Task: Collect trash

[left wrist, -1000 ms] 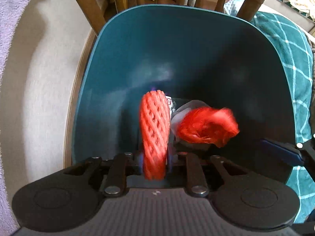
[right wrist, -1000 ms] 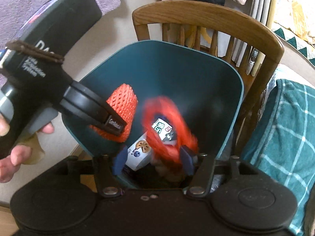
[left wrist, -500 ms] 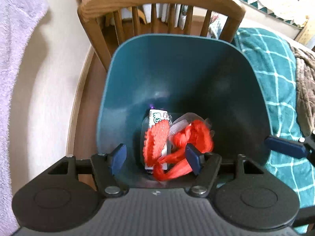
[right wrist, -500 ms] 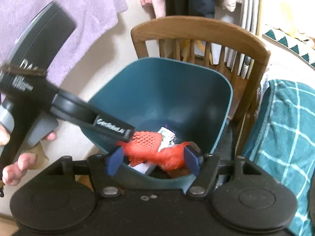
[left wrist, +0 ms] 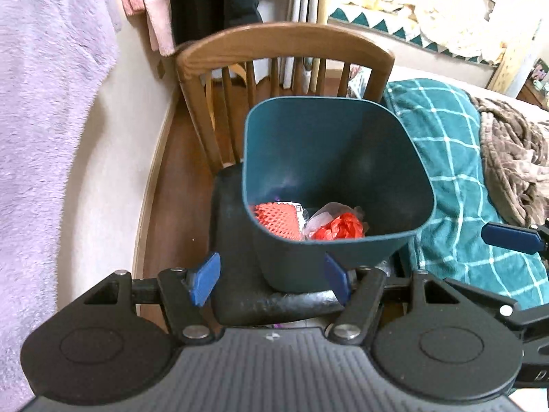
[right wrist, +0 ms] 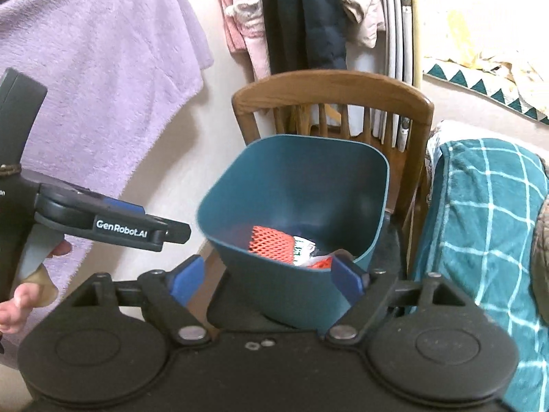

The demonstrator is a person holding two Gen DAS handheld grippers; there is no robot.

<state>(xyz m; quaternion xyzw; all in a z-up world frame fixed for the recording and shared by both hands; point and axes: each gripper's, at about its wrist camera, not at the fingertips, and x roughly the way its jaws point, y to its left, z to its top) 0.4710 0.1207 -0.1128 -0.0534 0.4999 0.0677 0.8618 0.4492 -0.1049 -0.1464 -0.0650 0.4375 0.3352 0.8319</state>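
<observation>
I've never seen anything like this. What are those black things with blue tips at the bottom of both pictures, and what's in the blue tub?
There is no robot here. A person holds a hand tool in each hand, each with two fingers and a camera looking forward along them. One picture comes from the left gripper, the other from the right gripper. The blue tips are the finger pads. In the right view you also see the left tool from the side.

Both grippers stand open and hold nothing.

The tub is a teal trash bin standing on the dark seat of a wooden chair. Inside lie an orange foam net, crumpled red plastic and a printed wrapper. A checked teal blanket lies to the right.
</observation>
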